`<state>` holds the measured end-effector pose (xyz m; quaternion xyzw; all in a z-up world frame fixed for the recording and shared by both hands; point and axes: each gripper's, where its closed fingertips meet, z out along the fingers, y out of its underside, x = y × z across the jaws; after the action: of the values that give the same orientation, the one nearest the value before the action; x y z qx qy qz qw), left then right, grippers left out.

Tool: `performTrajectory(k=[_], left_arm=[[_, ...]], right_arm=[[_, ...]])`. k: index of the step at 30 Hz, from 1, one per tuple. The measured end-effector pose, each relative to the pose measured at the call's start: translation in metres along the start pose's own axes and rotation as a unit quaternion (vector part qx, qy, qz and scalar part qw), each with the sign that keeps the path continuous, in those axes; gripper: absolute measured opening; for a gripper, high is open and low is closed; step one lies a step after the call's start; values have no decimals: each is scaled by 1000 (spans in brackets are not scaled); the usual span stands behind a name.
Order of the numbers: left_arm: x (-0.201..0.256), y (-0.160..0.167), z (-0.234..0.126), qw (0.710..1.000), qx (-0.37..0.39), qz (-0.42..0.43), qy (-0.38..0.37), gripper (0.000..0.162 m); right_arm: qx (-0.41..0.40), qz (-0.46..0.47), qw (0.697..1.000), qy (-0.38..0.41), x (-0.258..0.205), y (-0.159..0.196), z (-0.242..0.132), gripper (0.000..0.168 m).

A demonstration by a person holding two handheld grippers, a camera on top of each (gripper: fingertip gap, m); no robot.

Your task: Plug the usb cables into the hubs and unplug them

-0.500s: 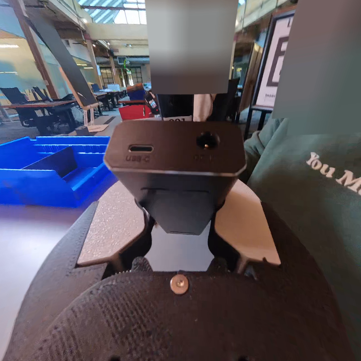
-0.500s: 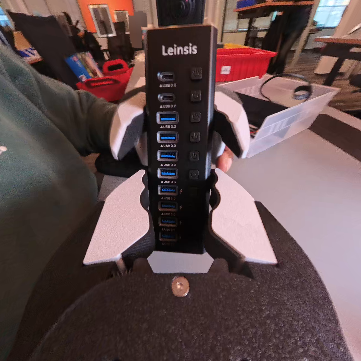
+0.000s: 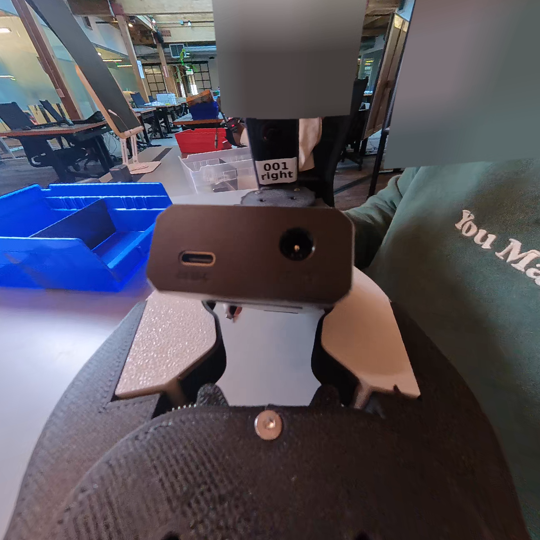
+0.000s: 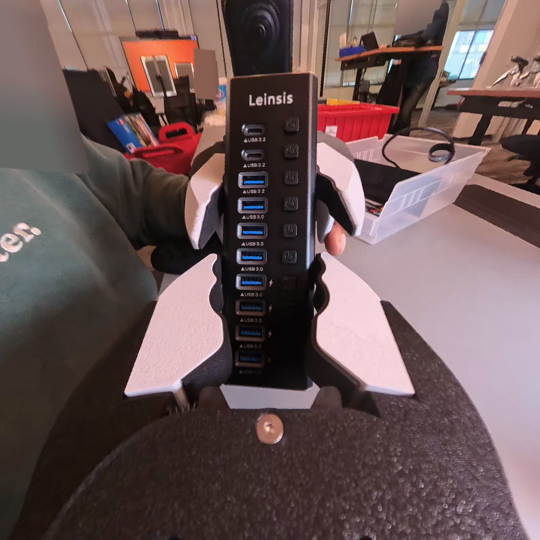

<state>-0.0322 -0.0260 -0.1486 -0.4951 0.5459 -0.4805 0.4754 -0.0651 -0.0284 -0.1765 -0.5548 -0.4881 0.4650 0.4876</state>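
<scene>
Hub [image 4: 270,233] sits clamped between both grippers' fingers.

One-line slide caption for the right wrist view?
Right gripper and left gripper both clamp a long black multi-port USB hub above the grey table.

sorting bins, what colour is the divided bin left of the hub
Blue divided plastic bin; clearest in the left wrist view.

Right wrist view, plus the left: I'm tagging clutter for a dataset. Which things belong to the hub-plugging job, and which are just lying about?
Job in hand:
- USB hub
- left gripper and right gripper, both clamping it
- black cable in the clear bin, probably

Lying about:
- blue bin
- red crate
- desks behind
</scene>
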Motion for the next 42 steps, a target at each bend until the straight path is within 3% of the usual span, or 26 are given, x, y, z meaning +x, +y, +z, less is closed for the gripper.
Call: performTrajectory(k=[7, 19, 22, 26, 31, 37, 42], left_arm=[[13, 12, 5, 999, -37, -12, 18, 72], [15, -7, 3, 998, 17, -47, 24, 71], [9, -3, 1, 999, 3, -45, 6, 71], [-10, 3, -10, 998, -16, -51, -33, 71], [-30, 26, -16, 993, -53, -77, -65, 71], [-32, 38, -19, 995, -60, -67, -50, 71], [-30, 49, -25, 997, -61, -52, -16, 71]], right_arm=[[44, 14, 999, -1, -10, 7, -10, 60], [104, 52, 993, -13, -14, -6, -6, 61], [39, 67, 997, 6, -5, -4, -14, 62], [-112, 65, 989, 66, 35, 3, -66, 55], [-345, -9, 927, 147, 113, 86, -124, 45], [-410, -21, 903, 128, 142, 124, -131, 35], [-405, -47, 905, 122, 147, 128, -126, 16]])
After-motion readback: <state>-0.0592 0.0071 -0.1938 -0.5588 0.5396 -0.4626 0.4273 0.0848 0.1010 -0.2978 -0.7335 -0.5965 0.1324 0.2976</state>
